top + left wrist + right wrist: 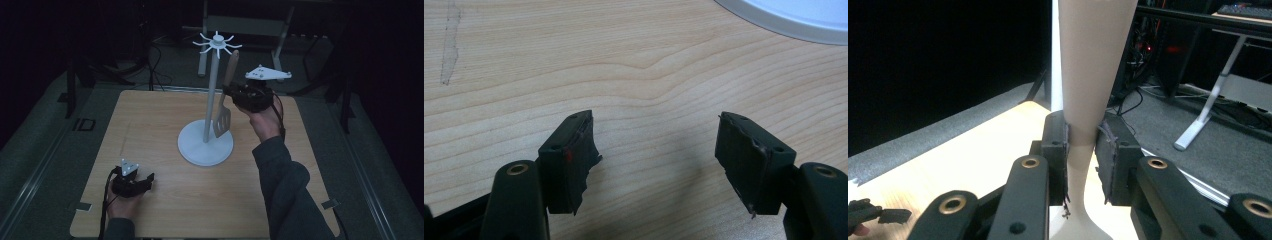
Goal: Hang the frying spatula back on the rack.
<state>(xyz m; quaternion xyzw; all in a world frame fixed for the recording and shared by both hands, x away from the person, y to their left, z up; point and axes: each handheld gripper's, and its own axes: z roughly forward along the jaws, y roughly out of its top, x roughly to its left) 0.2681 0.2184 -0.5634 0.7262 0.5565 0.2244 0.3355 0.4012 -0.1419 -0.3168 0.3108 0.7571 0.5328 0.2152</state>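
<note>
Dark floor and desk legs sit all around a light wooden table point(150, 130). Up in the air above the table's far side hangs a wooden spatula point(226, 95), its flat slotted end pointing down, close beside the pole of a white hook stand point(206, 145). The right gripper point(234, 91) is squeezing the spatula's handle point(1083, 140) between its two black jaws. Down by the near left corner, the left gripper point(148, 181) rests low on the table with its jaws wide apart, holding nothing.
</note>
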